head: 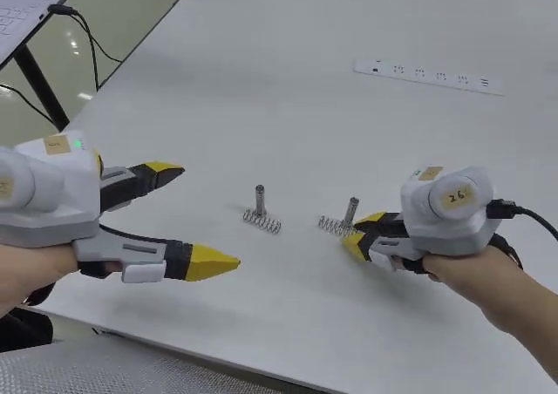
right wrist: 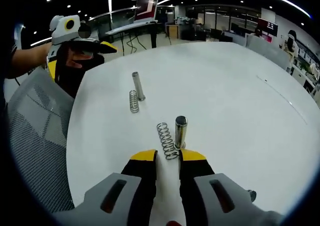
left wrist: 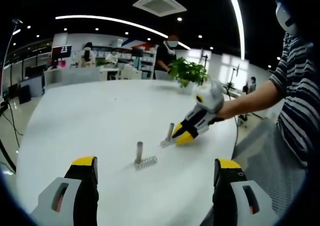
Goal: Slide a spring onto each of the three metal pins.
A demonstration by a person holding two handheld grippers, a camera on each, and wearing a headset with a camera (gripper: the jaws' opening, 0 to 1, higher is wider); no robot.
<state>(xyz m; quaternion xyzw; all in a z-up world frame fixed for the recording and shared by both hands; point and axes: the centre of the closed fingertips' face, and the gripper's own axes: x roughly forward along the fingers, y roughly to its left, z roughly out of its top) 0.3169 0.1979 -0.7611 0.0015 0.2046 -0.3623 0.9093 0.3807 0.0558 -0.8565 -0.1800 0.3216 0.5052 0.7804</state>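
Note:
Two metal pins stand upright on the white table (head: 288, 89), the left pin (head: 260, 199) and the right pin (head: 351, 210). A spring (head: 261, 221) lies flat at the left pin's foot. Another spring (head: 334, 227) lies beside the right pin. My right gripper (head: 356, 235) is low on the table with its jaws a narrow gap apart. In the right gripper view the near end of that spring (right wrist: 166, 140) lies at the gap between the tips of the right gripper (right wrist: 168, 157), next to the pin (right wrist: 180, 131). My left gripper (head: 199, 215) hovers wide open left of the pins, holding nothing.
A white power strip (head: 427, 74) lies at the far right of the table. A laptop (head: 22, 2) on a stand with cables sits beyond the table's left edge. A mesh chair (right wrist: 35, 136) stands near the front edge. People stand far behind (left wrist: 167, 56).

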